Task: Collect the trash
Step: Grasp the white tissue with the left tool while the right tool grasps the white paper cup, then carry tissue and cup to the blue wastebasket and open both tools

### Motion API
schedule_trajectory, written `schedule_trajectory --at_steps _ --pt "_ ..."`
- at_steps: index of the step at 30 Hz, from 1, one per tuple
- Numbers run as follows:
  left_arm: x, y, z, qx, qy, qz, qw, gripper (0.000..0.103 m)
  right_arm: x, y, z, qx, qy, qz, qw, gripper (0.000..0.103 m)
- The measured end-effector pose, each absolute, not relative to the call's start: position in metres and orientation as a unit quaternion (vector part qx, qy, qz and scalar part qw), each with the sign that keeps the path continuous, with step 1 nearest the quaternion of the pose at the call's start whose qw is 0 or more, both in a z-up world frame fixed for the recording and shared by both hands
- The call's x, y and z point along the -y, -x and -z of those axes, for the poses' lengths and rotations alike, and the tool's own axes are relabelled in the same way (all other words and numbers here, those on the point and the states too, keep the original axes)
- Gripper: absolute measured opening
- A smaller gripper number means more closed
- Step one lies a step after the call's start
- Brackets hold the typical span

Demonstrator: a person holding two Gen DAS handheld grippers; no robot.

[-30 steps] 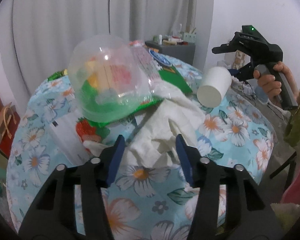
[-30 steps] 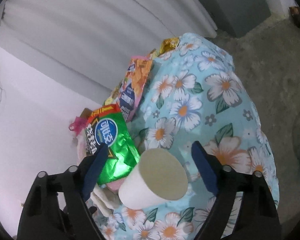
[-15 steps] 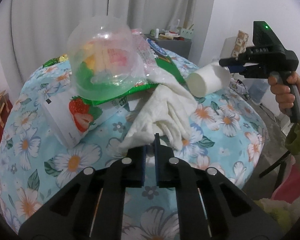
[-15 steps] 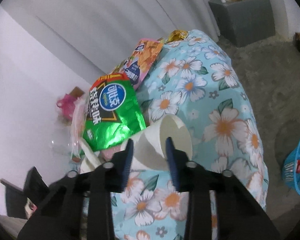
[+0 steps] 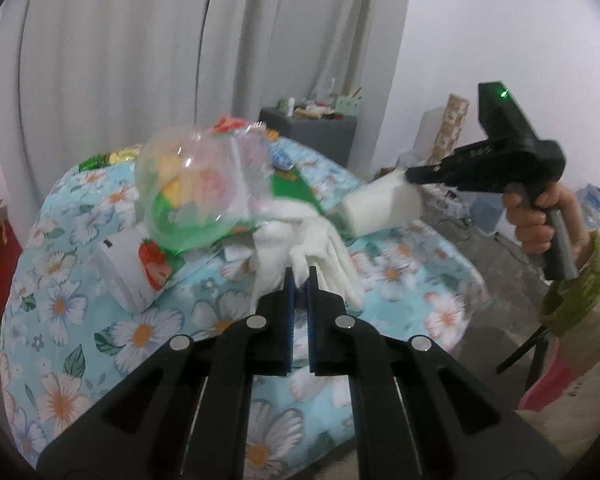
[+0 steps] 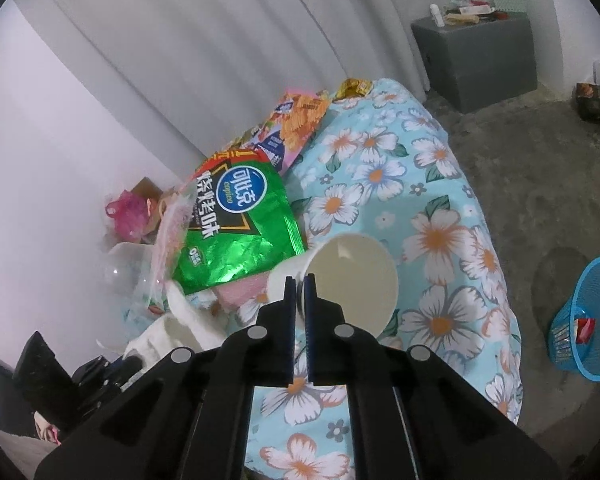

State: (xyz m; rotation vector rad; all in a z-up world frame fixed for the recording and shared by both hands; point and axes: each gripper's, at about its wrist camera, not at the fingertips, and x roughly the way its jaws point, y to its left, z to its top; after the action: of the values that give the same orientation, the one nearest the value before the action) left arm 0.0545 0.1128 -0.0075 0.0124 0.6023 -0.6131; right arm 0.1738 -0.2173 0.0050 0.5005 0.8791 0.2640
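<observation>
Looking across the flowered table (image 5: 100,320) from the left, we see a white strawberry carton (image 5: 136,268) lying at the near left, and just behind it a clear dome lid (image 5: 188,192) resting tilted on the pile of wrappers. Our left gripper (image 5: 299,276) is clamped tight on a fold of the white tissue (image 5: 300,236), which sits crumpled at the middle of the table, pinched at its near edge. Farther right, our right gripper (image 6: 299,292) is clenched on the rim of the paper cup (image 6: 352,280), one finger inside the mouth and one outside; the cup lies tilted, mouth toward the wrist camera, above the cloth near the table's right side. Beside the cup, to its left in the right wrist view, lies a green snack bag (image 6: 236,232), with an orange bag (image 6: 296,120) beyond it. Down on the floor at far right stands a blue basket (image 6: 588,320).
</observation>
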Motion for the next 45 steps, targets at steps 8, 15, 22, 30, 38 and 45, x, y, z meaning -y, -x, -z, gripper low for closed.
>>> schedule_trajectory --at_steps 8,15,22,30,38,45 --pt "-0.114 -0.042 -0.012 -0.269 0.038 0.340 0.901 0.003 0.222 -0.155 -0.020 -0.399 -0.246 -0.118 0.875 0.004" --pt "-0.111 -0.032 -0.022 -0.247 0.055 0.363 0.897 0.003 0.227 -0.141 -0.025 -0.387 -0.252 -0.113 0.880 0.004" --pt "-0.110 -0.035 -0.023 -0.243 0.051 0.364 0.897 0.003 0.234 -0.130 -0.028 -0.374 -0.269 -0.117 0.880 0.004" --pt "-0.105 -0.045 -0.007 -0.263 0.044 0.361 0.894 0.003 0.255 -0.139 0.004 -0.398 -0.338 -0.106 0.846 0.039" --pt "-0.098 -0.040 -0.003 -0.268 0.039 0.371 0.888 0.003 0.246 -0.166 0.038 -0.432 -0.373 -0.132 0.810 0.041" --pt "-0.095 -0.035 -0.006 -0.260 0.032 0.373 0.890 0.003 0.246 -0.174 0.043 -0.428 -0.396 -0.140 0.800 0.008"
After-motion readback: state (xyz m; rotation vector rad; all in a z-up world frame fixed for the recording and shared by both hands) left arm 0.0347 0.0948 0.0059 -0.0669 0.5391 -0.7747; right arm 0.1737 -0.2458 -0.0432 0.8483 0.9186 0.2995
